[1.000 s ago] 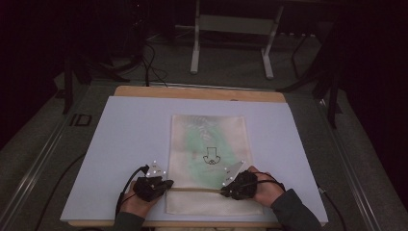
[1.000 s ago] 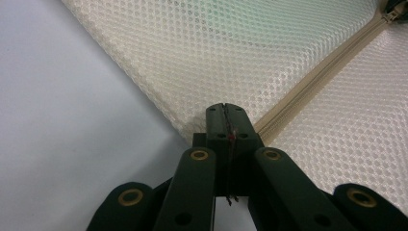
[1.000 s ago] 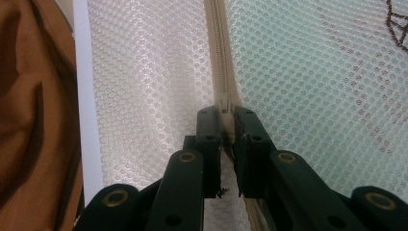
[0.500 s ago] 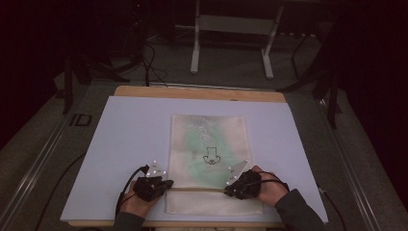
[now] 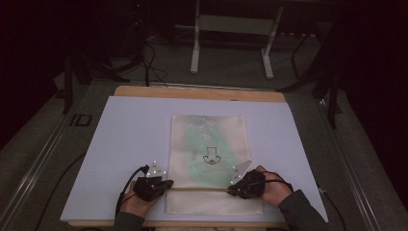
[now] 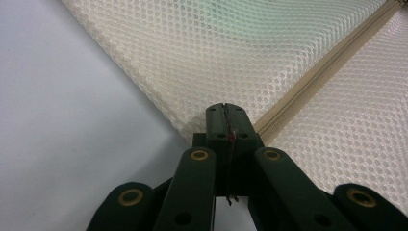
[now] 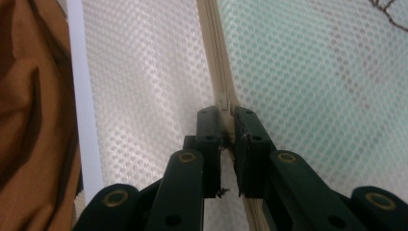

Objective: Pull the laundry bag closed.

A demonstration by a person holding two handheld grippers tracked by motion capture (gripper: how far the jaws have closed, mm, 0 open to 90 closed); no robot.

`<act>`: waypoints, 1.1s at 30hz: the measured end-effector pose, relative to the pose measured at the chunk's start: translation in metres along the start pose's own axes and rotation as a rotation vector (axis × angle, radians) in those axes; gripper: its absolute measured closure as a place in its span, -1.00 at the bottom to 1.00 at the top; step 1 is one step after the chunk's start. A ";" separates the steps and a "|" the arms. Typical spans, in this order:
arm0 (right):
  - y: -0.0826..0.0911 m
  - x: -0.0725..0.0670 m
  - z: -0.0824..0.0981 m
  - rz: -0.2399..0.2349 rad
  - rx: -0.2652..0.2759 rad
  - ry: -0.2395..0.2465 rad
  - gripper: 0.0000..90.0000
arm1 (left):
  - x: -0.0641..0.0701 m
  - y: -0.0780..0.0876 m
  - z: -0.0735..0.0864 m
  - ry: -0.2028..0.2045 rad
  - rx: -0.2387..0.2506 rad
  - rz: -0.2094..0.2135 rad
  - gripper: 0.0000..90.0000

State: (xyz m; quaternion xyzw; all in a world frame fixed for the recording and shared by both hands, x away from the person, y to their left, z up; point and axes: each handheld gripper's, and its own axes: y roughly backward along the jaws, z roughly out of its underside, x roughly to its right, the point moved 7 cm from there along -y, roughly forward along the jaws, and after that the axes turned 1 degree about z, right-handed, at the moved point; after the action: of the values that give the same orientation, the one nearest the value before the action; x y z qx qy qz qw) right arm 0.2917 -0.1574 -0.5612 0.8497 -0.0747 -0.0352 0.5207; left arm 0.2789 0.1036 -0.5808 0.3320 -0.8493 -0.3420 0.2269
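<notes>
A cream mesh bag (image 5: 209, 144) with a green tint and a small dark drawing lies flat on the white board (image 5: 125, 134). A beige zipper (image 5: 202, 189) runs across its near end. My left gripper (image 5: 168, 184) is at the bag's left edge. In the left gripper view, my left gripper (image 6: 225, 108) is shut on the mesh right where the zipper (image 6: 327, 67) ends. My right gripper (image 5: 231, 188) is at the zipper's right part. In the right gripper view, my right gripper (image 7: 223, 113) is shut on the small zipper pull (image 7: 223, 103).
The white board lies on a wooden table (image 5: 192, 92). A metal stand (image 5: 231, 43) and cables are on the dark floor behind. Brown cloth (image 7: 29, 120) lies beyond the board's near edge in the right gripper view.
My right gripper has shifted slightly to the right along the zipper. The left gripper has stayed in place.
</notes>
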 end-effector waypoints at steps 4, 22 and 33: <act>0.001 0.001 0.002 0.004 0.000 -0.004 0.83 | 0.000 0.000 0.000 0.000 0.000 0.000 0.98; 0.005 0.002 0.008 0.003 0.010 -0.018 0.83 | 0.000 0.000 0.000 -0.004 -0.003 -0.001 0.98; 0.010 0.003 0.015 0.009 0.003 -0.025 0.83 | 0.000 0.000 0.000 -0.003 -0.004 -0.002 0.98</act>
State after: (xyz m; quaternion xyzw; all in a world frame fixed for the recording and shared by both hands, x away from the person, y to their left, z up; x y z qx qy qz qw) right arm 0.2922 -0.1752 -0.5593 0.8496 -0.0853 -0.0434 0.5187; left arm 0.2787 0.1038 -0.5807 0.3317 -0.8488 -0.3443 0.2258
